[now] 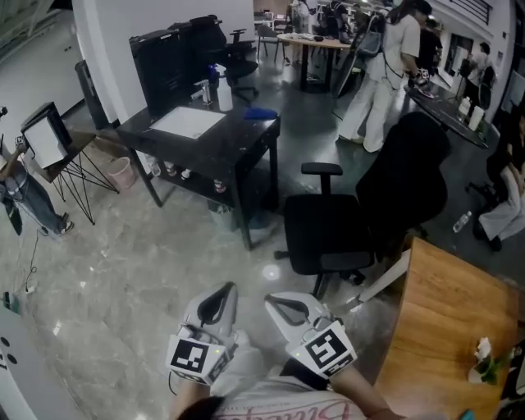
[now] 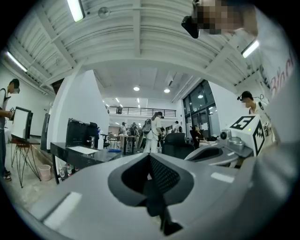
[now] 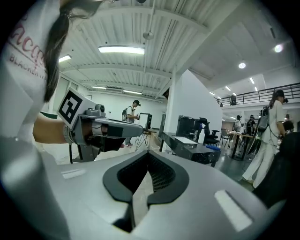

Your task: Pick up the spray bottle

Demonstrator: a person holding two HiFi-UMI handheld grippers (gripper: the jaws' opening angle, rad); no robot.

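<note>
Low in the head view, side by side, the left tool (image 1: 223,291) and right tool (image 1: 276,302) are each pressed together, empty. Well apart from them, the white spray bottle (image 1: 224,93) stands upright on the black tabletop (image 1: 238,143) near its far edge, beside a white sheet (image 1: 187,121)

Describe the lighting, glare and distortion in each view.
Head view: dim, wide-angle bend at the edges, one light reflection on the glossy floor. Left gripper view: fisheye circle with black corners, ceiling light blown out, spray bottle tiny. Right gripper view: same fisheye, ceiling lamp glaring.
</note>
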